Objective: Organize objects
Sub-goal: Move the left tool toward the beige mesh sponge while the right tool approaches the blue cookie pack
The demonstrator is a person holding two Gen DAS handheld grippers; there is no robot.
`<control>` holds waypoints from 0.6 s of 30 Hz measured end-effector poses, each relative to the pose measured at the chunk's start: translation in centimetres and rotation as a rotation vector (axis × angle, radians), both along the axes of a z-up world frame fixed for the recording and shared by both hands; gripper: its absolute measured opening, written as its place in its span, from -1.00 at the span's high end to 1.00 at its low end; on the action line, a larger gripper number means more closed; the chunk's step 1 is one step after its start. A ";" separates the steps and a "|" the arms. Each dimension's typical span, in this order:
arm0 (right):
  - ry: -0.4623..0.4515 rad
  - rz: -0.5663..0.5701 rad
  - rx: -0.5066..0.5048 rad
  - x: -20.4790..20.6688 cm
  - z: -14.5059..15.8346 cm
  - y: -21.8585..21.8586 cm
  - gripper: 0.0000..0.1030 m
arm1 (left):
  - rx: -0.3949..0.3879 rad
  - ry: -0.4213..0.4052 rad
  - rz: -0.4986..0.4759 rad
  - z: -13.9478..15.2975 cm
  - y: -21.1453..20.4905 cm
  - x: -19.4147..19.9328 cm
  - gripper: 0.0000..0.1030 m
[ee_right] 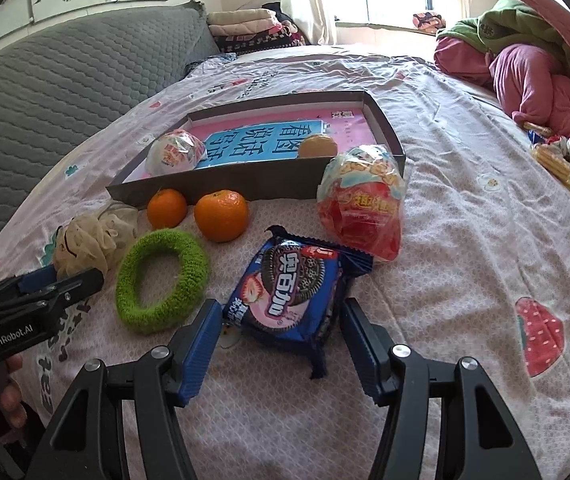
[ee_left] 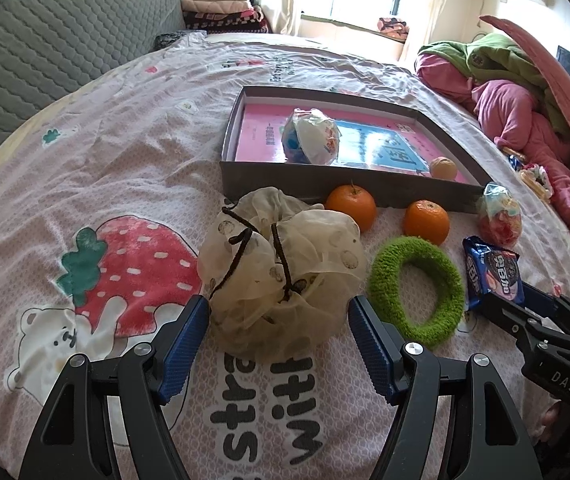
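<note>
Here, my left gripper (ee_left: pixel 279 344) stands wide apart around the near side of a cream mesh pouch (ee_left: pixel 281 264) on the bed (ee_left: pixel 105 152), pads not pressing. My right gripper (ee_right: pixel 281 338) straddles a blue cookie packet (ee_right: pixel 293 292), jaws apart and just clear of it. A green ring (ee_right: pixel 161 280) lies between them; at twelve o'clock, two oranges (ee_right: pixel 221 216) sit against the grey box (ee_right: pixel 221 188), which holds wrapped snacks.
</note>
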State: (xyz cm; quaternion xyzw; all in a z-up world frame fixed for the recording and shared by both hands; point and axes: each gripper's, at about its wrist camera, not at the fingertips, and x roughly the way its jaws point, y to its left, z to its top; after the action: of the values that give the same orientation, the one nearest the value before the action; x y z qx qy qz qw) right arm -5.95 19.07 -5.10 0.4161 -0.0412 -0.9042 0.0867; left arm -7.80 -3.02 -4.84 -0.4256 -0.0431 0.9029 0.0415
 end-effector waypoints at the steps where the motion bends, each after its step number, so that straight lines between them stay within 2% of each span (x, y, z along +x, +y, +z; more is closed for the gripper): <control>1: 0.001 -0.007 0.000 -0.2 0.0 -0.1 -0.23 | 0.003 0.000 -0.001 0.0 0.0 -0.1 -0.43; 11: 0.000 -0.088 0.034 -1.5 -0.5 -0.8 -0.26 | 0.006 0.007 0.001 -0.5 0.0 -0.9 -0.43; 18: 0.010 -0.085 0.110 -1.8 -1.1 -1.6 -0.29 | -0.002 0.015 0.009 -1.0 -0.2 -1.7 -0.43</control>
State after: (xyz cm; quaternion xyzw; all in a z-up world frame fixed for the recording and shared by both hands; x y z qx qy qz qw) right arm -7.77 17.50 -6.17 0.4138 -0.0085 -0.9100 0.0256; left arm -9.51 -3.19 -5.83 -0.4185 -0.0437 0.9064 0.0376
